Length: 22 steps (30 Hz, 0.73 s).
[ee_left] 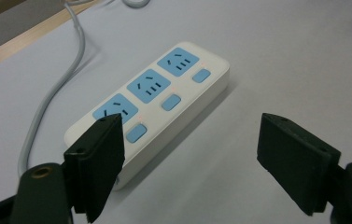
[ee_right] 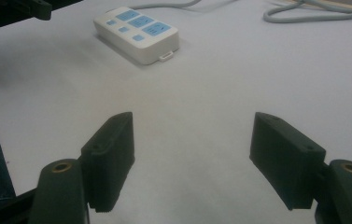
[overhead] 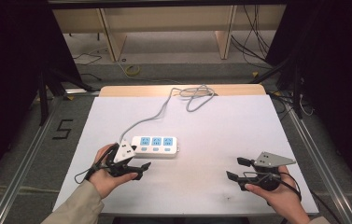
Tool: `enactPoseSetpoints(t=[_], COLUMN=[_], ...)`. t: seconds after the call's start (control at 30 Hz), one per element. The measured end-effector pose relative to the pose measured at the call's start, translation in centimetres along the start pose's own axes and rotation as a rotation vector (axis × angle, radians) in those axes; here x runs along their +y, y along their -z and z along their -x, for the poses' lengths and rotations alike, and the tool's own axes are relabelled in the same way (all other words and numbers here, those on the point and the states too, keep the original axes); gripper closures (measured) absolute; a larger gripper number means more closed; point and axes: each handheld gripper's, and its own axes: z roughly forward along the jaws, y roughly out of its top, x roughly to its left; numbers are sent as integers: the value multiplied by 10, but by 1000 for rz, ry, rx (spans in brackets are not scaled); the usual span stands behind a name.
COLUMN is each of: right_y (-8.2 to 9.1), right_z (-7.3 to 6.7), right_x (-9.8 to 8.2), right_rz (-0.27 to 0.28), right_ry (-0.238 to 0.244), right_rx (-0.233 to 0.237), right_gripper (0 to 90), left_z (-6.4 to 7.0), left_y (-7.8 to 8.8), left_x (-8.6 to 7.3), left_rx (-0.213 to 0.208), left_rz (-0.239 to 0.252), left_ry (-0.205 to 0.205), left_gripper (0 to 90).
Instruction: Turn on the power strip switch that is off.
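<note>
The white power strip lies flat near the middle of the white table, its three blue sockets and three blue switches facing up, and its grey cable runs off its left end to a loose coil at the table's far edge. The left gripper sits just beside the strip's left end on the near side, jaws spread wide and holding nothing; in the left gripper view one jaw overlaps the strip's nearest corner, which suggests it is lining up to reach a switch or grip the casing. The right gripper rests well apart from the strip, to its right and nearer the person, likewise wide open and empty, probably waiting clear of the work.
</note>
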Motion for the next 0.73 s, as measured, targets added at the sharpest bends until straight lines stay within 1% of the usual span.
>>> enactPoseSetpoints(t=[0.07,0.2,0.33,0.5,0.73], right_y=[0,0,0,0,0], right_z=[0,0,0,0,0], right_x=[0,0,0,0,0], right_rz=[-1,1,0,0,2], right_ry=[0,0,-1,-2,-3], right_rx=[0,0,0,2,1], right_gripper=[310,310,310,310,310], left_z=[-1,-2,-4,-5,-3], left_y=[3,7,11,12,9], left_x=[-5,-14,-20,-22,-21], left_rx=[4,18,27,32,19], left_rz=[-10,-19,-24,-22,-33], left_ry=[-3,5,11,16,0], left_gripper=[228,221,221,221,216])
